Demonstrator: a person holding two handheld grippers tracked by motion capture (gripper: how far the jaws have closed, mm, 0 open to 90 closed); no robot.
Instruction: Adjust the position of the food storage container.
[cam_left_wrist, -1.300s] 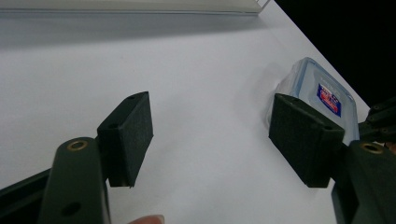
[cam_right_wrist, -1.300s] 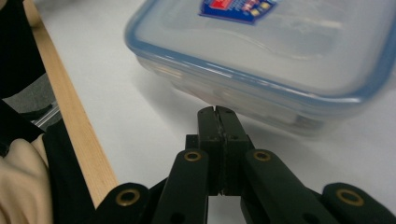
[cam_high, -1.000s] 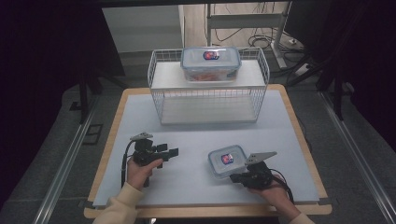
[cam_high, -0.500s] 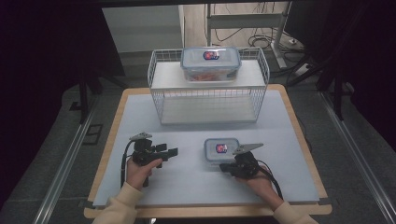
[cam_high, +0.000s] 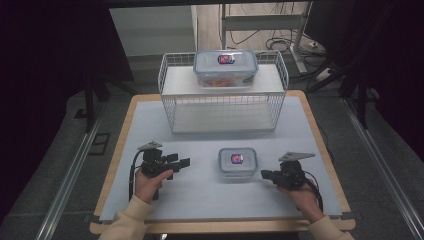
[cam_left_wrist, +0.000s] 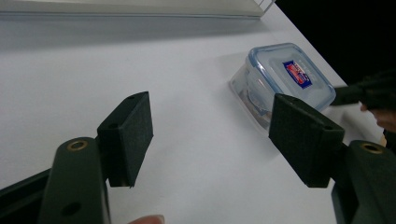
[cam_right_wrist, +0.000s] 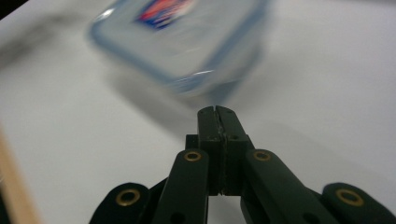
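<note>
Since a second ago the small container (cam_high: 237, 162) has slid left across the table (cam_high: 200, 200) to a spot between the two hands, and the right gripper (cam_high: 268, 175), which lay against it then, has drawn back to its right and stands a little apart from it. That gripper is clenched with nothing in it: in the right gripper view the jaws meet flat, pad to pad, which suits nudging a box along rather than lifting it. The container sits flat, lid up, red label showing, well in front of the wire basket (cam_high: 223, 107), on whose upper shelf a larger lidded container (cam_high: 225, 68) rests.

Left of the small container waits the left gripper (cam_high: 184, 162), its jaws spread wide and released, levelled toward it; in the left gripper view the box (cam_left_wrist: 282, 81) lies ahead and off to the right of the gap. My reading is that the box was pushed there to be within this hand's reach. The left forearm (cam_high: 131, 220) comes in low, wrist level; the right hand (cam_high: 300, 192) holds its gripper level too, tips pointed at the container's near right side.
</note>
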